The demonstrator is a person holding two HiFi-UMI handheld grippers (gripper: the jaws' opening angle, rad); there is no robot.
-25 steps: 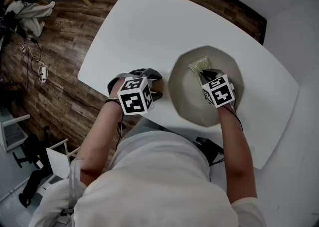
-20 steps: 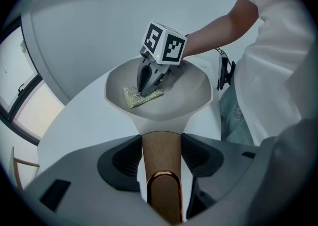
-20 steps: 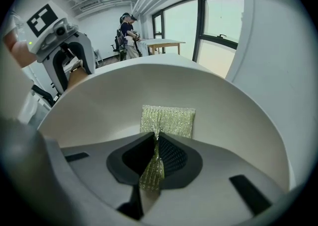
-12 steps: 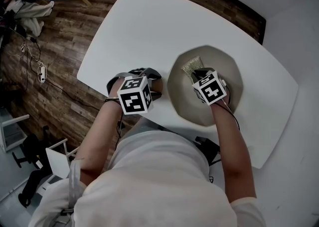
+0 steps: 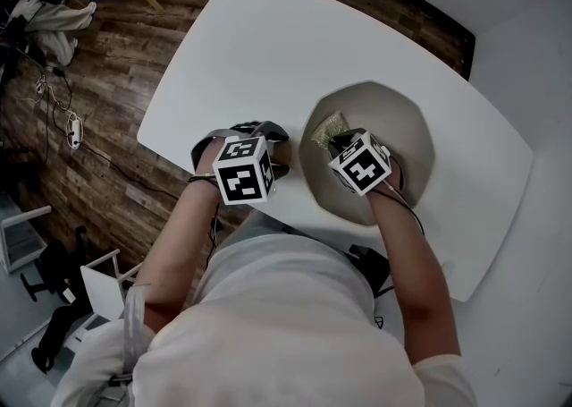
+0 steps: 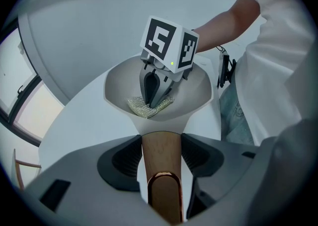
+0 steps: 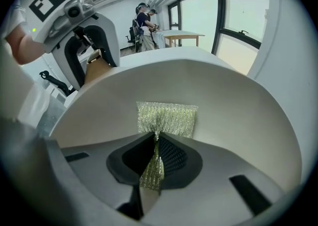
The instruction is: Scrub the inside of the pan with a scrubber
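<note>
Scrubber (image 7: 166, 119) between right tongs (image 7: 156, 138), inside pan (image 7: 238, 101).

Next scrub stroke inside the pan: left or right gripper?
Right. The right gripper is shut on the yellow-green mesh scrubber, which lies against the inside wall of the off-white pan. The left gripper is shut on the pan's wooden handle, probably steadying it.

The pan (image 5: 404, 121) is beige, its handle (image 6: 160, 155) brown wood, the scrubber (image 7: 166, 119) glittery yellow-green.
</note>
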